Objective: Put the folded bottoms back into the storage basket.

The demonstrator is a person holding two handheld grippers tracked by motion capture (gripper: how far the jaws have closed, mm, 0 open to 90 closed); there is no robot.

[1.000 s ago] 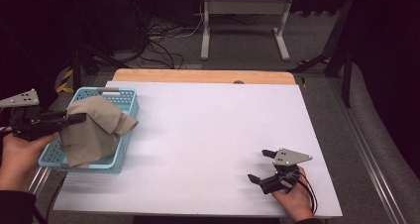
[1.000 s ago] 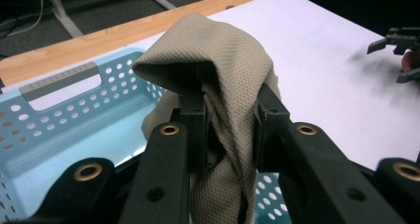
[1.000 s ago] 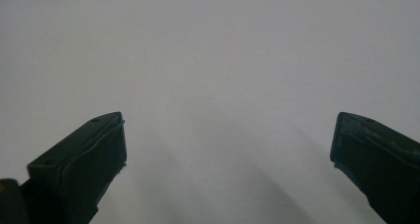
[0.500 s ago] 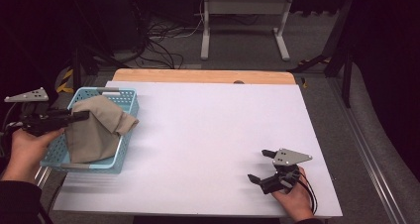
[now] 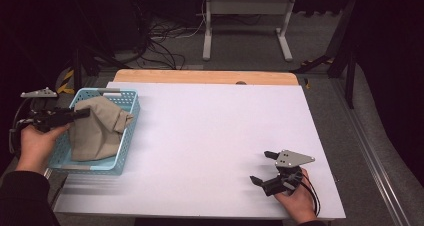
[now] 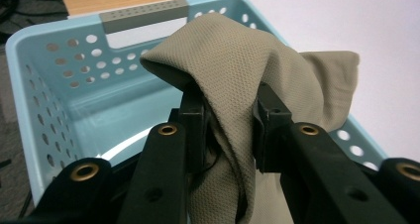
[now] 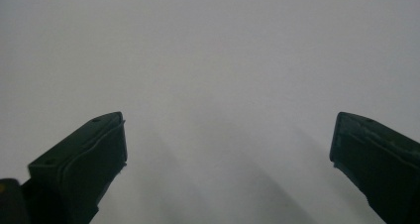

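Cloth [image 5: 97,128] of olive-tan weave is seen in the high view draped inside a light blue basket [image 5: 129,98] at the left edge of the white desk [image 5: 215,136], one corner lapping over the basket's right rim. The left gripper [image 5: 75,114] reaches in from the left and meets the cloth at its upper left fold. The right gripper [image 5: 264,167] is held low over the desk near the front right, well apart from the basket, its fingers spread with nothing between them. No writing or brand can be read on the basket, the cloth or the grippers.

In the left gripper view, the cloth [image 6: 237,85] is bunched between the two black fingers [image 6: 193,112], which are clamped on a fold of it; the rest hangs down over the basket [image 6: 59,70], whose perforated walls and grey handle are seen behind.

In the right gripper view, the fingers [image 7: 94,144] stand wide apart above bare desk [image 7: 223,60].
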